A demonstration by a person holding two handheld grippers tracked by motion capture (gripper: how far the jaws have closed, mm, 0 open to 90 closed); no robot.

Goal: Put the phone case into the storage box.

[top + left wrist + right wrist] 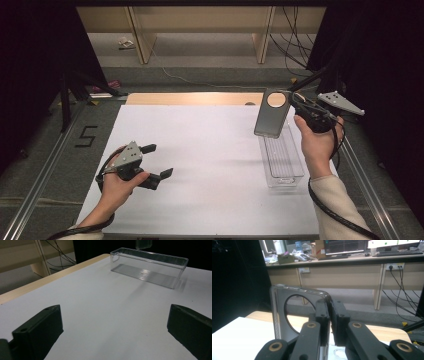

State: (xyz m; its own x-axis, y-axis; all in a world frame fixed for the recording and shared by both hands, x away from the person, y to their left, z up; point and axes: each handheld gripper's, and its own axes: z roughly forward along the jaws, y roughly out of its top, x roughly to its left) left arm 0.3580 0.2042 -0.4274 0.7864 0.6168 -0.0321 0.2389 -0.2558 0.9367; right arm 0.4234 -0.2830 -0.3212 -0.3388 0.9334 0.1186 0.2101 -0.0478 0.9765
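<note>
A flat grey lid (270, 122) with a round hole near its top stands upright in the air, and my right gripper (296, 103) is shut on its edge. In the right gripper view both jaws pinch the lid (279, 315) at my right gripper (330, 315). Its lower end hangs over the far end of a clear plastic bin (283, 161), which lies empty at the right of the white table top. My left gripper (159, 161) rests low at the front left, open with nothing between its jaws. From my left gripper (115, 330) the bin (152, 257) stands ahead, with the lid's (143, 243) bottom edge above it.
The white sheet (200, 165) covers the table, with a wooden strip (195, 98) along its far edge. A black stand (65, 100) is off the left side. Cables (295, 45) and desk legs (142, 40) lie on the floor beyond.
</note>
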